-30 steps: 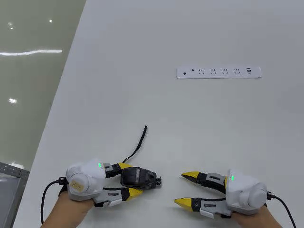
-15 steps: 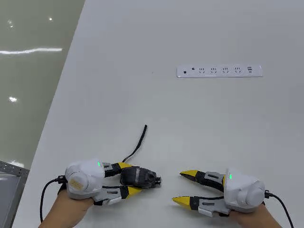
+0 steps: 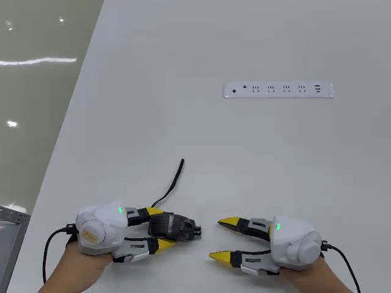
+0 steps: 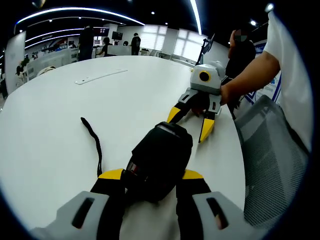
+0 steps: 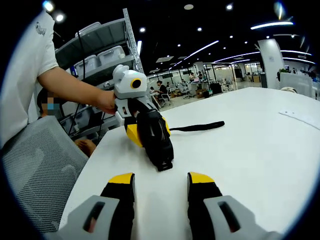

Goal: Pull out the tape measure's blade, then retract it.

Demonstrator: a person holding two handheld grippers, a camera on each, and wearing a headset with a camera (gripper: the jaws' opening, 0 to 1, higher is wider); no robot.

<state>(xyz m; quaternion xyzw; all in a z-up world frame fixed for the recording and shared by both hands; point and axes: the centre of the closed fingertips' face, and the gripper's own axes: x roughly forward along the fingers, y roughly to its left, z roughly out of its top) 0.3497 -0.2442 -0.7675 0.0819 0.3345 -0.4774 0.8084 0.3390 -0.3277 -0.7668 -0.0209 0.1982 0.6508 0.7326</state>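
The left gripper [image 3: 159, 228] pinches the black tape measure [image 3: 173, 226] across its case, one yellow-tipped jaw on either side, at the near edge of the white table [image 3: 244, 152]. The case lies flat with its long axis running across the person. Its narrow front end points at the right gripper [image 3: 218, 238], which faces it with jaws spread and nothing between them, a short stretch of table between the two. A black wrist strap [image 3: 171, 186] trails from the case's far side, away from the person. A white power strip [image 3: 278, 90] lies well apart, farther up the table. A grey mesh chair [image 4: 270, 160] stands beside the table edge.
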